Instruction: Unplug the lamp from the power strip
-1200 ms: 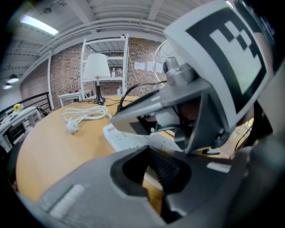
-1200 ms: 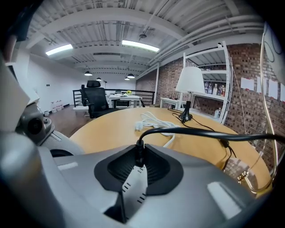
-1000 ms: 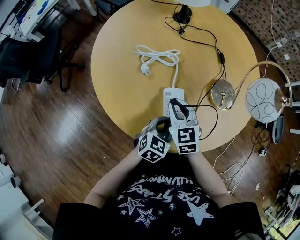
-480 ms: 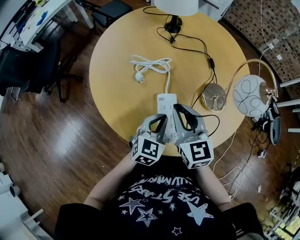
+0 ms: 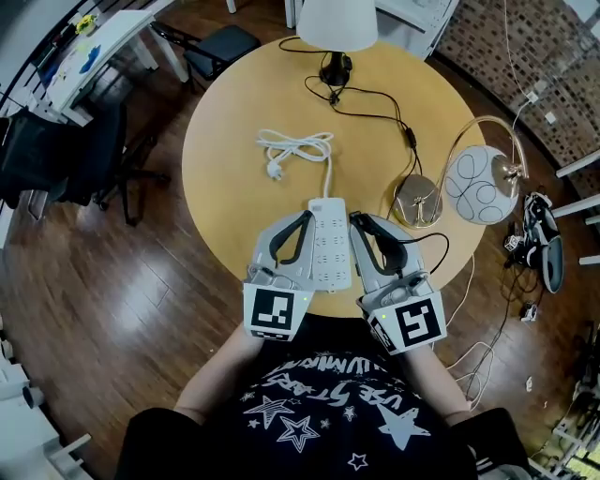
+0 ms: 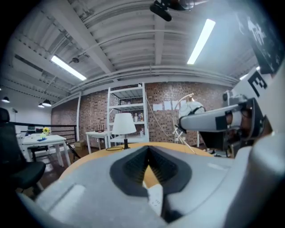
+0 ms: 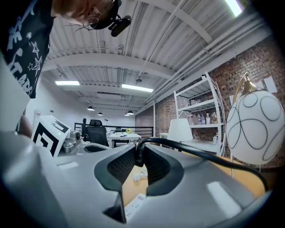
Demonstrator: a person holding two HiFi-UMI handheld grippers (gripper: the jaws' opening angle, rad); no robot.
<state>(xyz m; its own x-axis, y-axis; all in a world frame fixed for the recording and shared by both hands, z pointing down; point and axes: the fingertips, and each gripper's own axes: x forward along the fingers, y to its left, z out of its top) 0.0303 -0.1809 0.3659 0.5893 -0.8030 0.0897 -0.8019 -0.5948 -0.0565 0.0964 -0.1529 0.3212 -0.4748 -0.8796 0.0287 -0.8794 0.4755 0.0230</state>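
The white power strip [image 5: 330,246] lies on the round wooden table [image 5: 234,197], between my two grippers. My right gripper [image 5: 360,221] is just right of the strip, shut on the black plug [image 7: 139,156], which is clear of the sockets. The plug's black cord [image 7: 200,153] runs off right, toward the globe lamp [image 5: 476,185] and its brass base [image 5: 416,201]. In the right gripper view the strip [image 7: 135,205] shows below the jaws. My left gripper [image 5: 305,217] rests at the strip's left edge, jaws meeting at the tips with nothing between them.
The strip's own white cord [image 5: 292,143] lies coiled at mid-table with its plug [image 5: 275,170] loose. A second lamp with a white shade [image 5: 337,19] stands at the far edge, its black cord crossing the table. Chairs and desks stand to the left, cables and shoes on the floor to the right.
My right gripper has come off the top of the strip and moved right and back with the black plug. The left gripper has shifted to the strip's left side.
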